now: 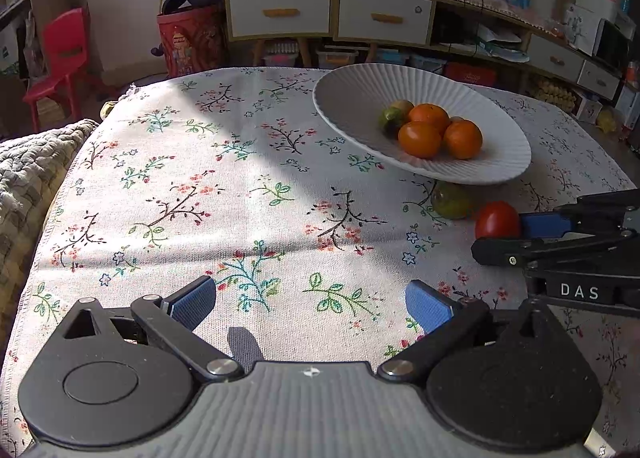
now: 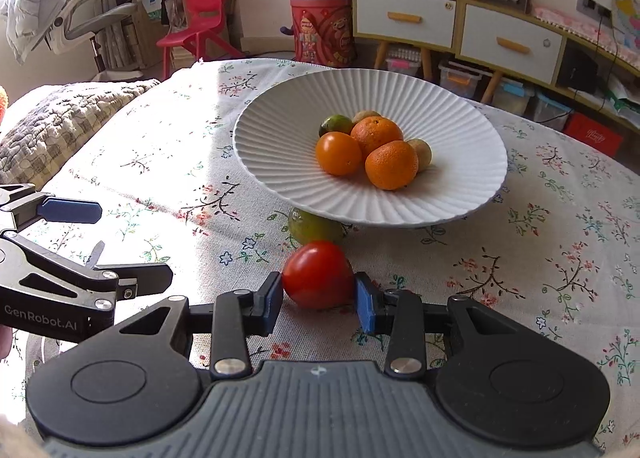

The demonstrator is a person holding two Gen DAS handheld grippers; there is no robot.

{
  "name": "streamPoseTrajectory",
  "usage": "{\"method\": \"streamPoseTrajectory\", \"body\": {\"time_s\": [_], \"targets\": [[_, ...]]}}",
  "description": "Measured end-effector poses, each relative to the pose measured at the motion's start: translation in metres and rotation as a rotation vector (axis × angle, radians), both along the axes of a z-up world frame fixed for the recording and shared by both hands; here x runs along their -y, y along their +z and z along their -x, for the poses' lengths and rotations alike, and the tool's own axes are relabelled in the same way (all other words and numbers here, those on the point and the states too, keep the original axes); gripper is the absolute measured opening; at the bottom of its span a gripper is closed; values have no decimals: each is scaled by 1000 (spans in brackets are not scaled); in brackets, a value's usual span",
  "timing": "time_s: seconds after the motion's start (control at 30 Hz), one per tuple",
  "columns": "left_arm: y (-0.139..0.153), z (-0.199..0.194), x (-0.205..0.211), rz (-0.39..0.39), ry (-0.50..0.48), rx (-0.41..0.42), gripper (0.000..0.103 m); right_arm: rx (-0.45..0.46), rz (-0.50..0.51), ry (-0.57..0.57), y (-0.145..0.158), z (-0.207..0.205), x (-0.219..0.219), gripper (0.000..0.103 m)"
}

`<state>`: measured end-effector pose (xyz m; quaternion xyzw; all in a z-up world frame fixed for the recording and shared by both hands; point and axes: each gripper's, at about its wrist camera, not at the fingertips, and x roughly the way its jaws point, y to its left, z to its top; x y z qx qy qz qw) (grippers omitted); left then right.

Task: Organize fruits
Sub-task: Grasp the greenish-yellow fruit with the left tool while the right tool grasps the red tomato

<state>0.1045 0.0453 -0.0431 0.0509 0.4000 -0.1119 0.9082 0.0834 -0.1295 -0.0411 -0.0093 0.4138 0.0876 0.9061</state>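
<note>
Right gripper (image 2: pixel 318 300) clamped on the red tomato (image 2: pixel 318 274), which rests on the tablecloth (image 2: pixel 160 138) just before the white plate (image 2: pixel 460 186). Left gripper (image 1: pixel 310 304) open, empty. Plate holds five, possibly six, fruits. Green fruit (image 2: pixel 316 228) sits partly under the rim, still out. Open cloth to the left; plate rim overhangs close ahead.

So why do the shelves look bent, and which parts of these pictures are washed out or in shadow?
Both views use fisheye lenses, so the cabinets bow. In the left wrist view a broad shadow crosses the floral cloth beside the white dish. In the right wrist view sunlight bleaches the cloth's left side; the red tomato between the right gripper pads stays sharp.
</note>
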Motion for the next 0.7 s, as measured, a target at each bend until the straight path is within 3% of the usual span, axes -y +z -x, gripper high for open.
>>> {"method": "streamPoseTrajectory", "body": {"time_s": [0.47,0.7], "targets": [[-8,-6,42,31,-58,-5,87,2,-1,-78,2,4,39,35],[-8,-9,60,46,-82,17,74,5,-1,-99,2,6,51,35]]}}
